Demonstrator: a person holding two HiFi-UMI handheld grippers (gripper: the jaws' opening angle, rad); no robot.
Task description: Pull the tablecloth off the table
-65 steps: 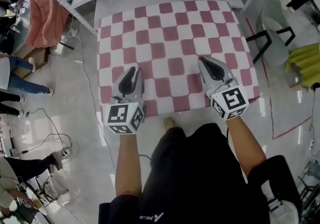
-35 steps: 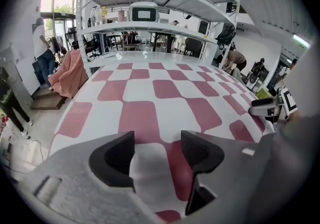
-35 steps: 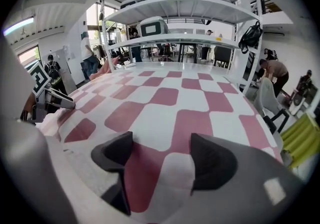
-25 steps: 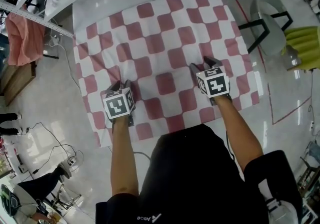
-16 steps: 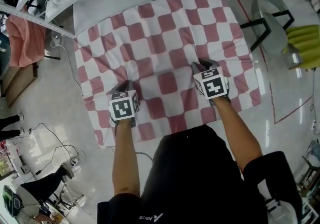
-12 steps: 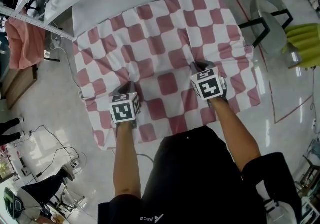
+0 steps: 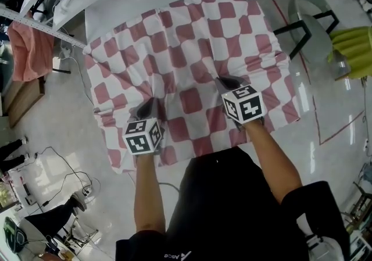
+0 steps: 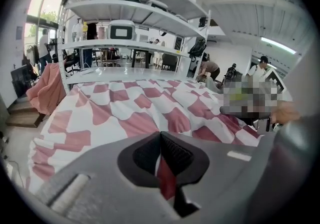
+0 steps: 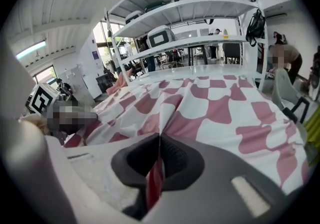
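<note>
Far left, floor: I see a pink cloth [image 7: 29,50] hanging off a rack and a cable [image 7: 58,155] looping over the tiles.
left gripper [image 7: 148,104]: down on the near-left part of the tablecloth [image 7: 192,45]; its marker cube [image 7: 141,136] faces up at the head camera.
left fingers [image 8: 175,153]: closed tight. In the left gripper view I see a red-and-white fold of the tablecloth pinched between the pads.
tablecloth: red-and-white check, lying on the bench [image 7: 128,10] and covering most of the top. The near edge and the left edge hang over the sides. It's rumpled, and creases fan out from both pinch points toward the far side.
bench: a pale bare strip shows beyond the cloth's far edge.
right gripper [image 7: 224,82]: down on the near-right part of the cloth, roughly level with the left one and well apart from it.
right fingers [image 9: 172,160]: closed too. In the right gripper view I see a narrow fold of the cloth clamped between the pads, and the cloth rises in a ridge straight ahead of them.
shelving [image 8: 130,13]: white rack standing past the far side of the bench.
right of bench: a chair [image 7: 314,4], then a yellow-green cloth [image 7: 354,50] at the frame edge, and a red line [image 7: 337,132] on the floor.
</note>
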